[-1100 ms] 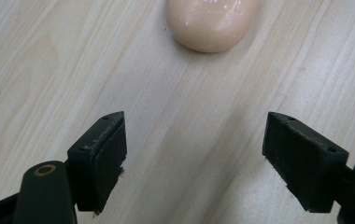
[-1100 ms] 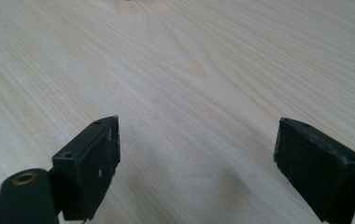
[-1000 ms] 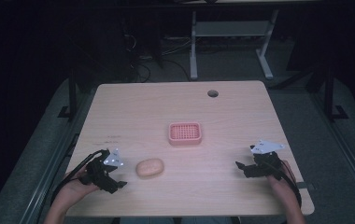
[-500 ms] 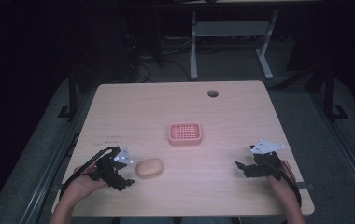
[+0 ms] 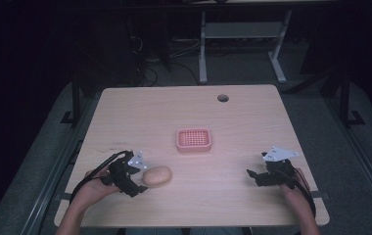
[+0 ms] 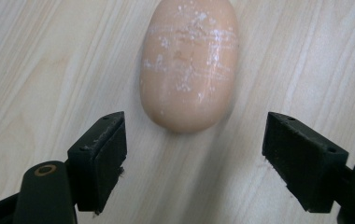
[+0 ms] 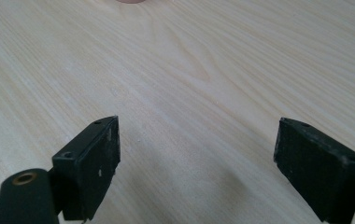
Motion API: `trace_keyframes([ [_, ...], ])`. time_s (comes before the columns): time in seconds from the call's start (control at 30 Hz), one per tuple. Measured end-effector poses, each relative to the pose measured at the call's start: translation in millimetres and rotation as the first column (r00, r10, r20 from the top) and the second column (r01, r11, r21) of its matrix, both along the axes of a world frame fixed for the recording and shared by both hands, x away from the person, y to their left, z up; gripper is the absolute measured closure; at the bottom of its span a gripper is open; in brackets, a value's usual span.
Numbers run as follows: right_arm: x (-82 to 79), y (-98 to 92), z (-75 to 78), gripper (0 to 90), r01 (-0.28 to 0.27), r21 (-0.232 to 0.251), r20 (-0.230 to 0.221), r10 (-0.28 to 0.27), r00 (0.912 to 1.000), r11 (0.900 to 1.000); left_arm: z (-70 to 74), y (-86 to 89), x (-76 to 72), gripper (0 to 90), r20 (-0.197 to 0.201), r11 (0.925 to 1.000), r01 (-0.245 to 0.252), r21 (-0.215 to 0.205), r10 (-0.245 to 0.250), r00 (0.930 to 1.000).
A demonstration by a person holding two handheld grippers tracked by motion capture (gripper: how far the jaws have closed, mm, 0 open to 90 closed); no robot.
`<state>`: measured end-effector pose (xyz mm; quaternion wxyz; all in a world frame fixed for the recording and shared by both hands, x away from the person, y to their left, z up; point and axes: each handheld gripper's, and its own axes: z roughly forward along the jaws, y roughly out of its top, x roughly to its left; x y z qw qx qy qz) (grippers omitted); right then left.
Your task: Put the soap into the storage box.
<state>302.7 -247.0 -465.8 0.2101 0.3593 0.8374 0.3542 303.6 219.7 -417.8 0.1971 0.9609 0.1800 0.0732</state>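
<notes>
A tan, potato-like oval [image 5: 157,176] lies on the wooden table [image 5: 184,112], left of centre near the front. My left gripper [image 5: 137,180] stands open just left of it, jaws wide apart. In the left gripper view the oval [image 6: 189,63] carries white scuffs and lies just ahead of my left gripper [image 6: 192,156], with nothing between the jaws. A pink ridged tray [image 5: 194,140] rests at the table's middle. My right gripper [image 5: 253,176] is open at the front right, above bare wood, as the right gripper view [image 7: 196,156] confirms.
A round cable hole [image 5: 222,98] sits near the table's far edge. A white desk frame [image 5: 243,34] and cables stand on the dark floor behind. Bare wood lies between the oval and the right gripper.
My left gripper has moved right, closing in on the tan oval until its jaws reach the near end. The right gripper and the pink tray have stayed put.
</notes>
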Motion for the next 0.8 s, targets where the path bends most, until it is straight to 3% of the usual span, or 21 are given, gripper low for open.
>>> trace_keyframes([
  [0.8,0.6,-1.1,-0.4,13.9,-0.005,0.012,0.004,0.005,1.0000,1.000,-7.7,-25.4,19.6,21.9,-0.045,0.9995,0.031,0.007,-0.031,0.9985],
])
